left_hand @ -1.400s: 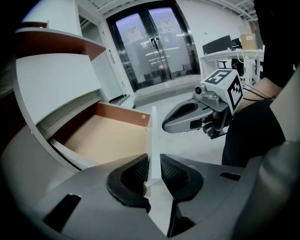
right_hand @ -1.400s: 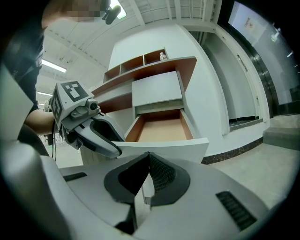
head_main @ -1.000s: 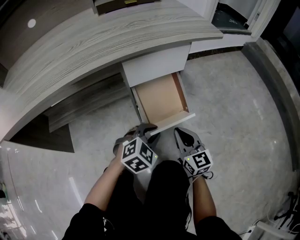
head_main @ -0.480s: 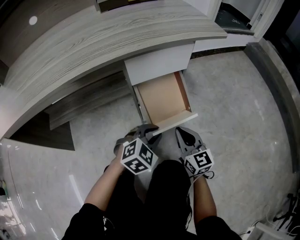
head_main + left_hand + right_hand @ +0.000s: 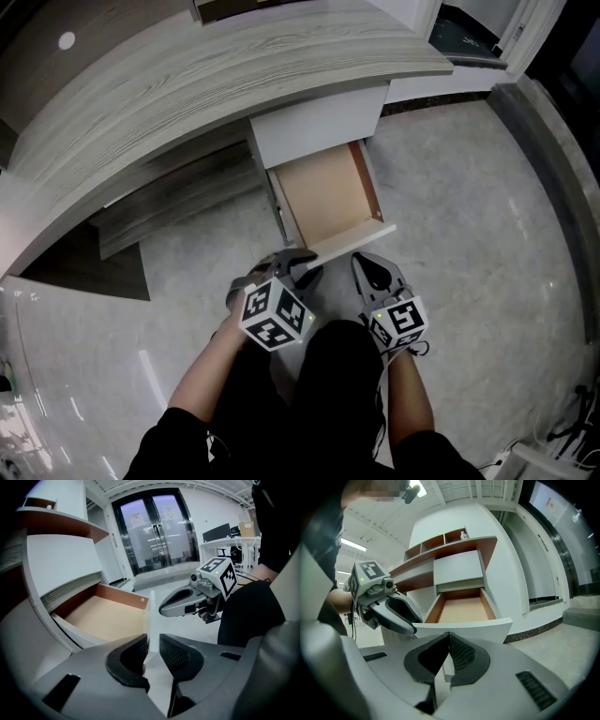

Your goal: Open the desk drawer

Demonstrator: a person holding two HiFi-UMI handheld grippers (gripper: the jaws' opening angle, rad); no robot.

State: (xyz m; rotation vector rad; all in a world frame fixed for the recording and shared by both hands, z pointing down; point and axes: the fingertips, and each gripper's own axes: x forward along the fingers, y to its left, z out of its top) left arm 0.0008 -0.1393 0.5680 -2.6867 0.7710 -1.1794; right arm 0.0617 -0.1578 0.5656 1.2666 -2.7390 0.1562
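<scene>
The desk drawer (image 5: 328, 192) stands pulled out from under the curved wood-grain desktop (image 5: 234, 66), its bare brown bottom showing. My left gripper (image 5: 298, 262) grips the left end of the white drawer front (image 5: 352, 242). In the left gripper view the panel (image 5: 149, 616) runs between the ribbed pads (image 5: 174, 654), which press on it, and the jaws (image 5: 151, 651) have just tightened slightly. My right gripper (image 5: 375, 272) hangs just in front of the panel's right end, shut and holding nothing. Its closed jaws (image 5: 449, 641) face the panel (image 5: 487, 625).
A low wood-grain shelf (image 5: 178, 202) sits under the desk left of the drawer. Pale marble floor (image 5: 469, 234) spreads right toward a raised stone border (image 5: 553, 159). The person's dark trousers (image 5: 328, 394) are close behind both grippers. Glass doors (image 5: 159, 531) stand far off.
</scene>
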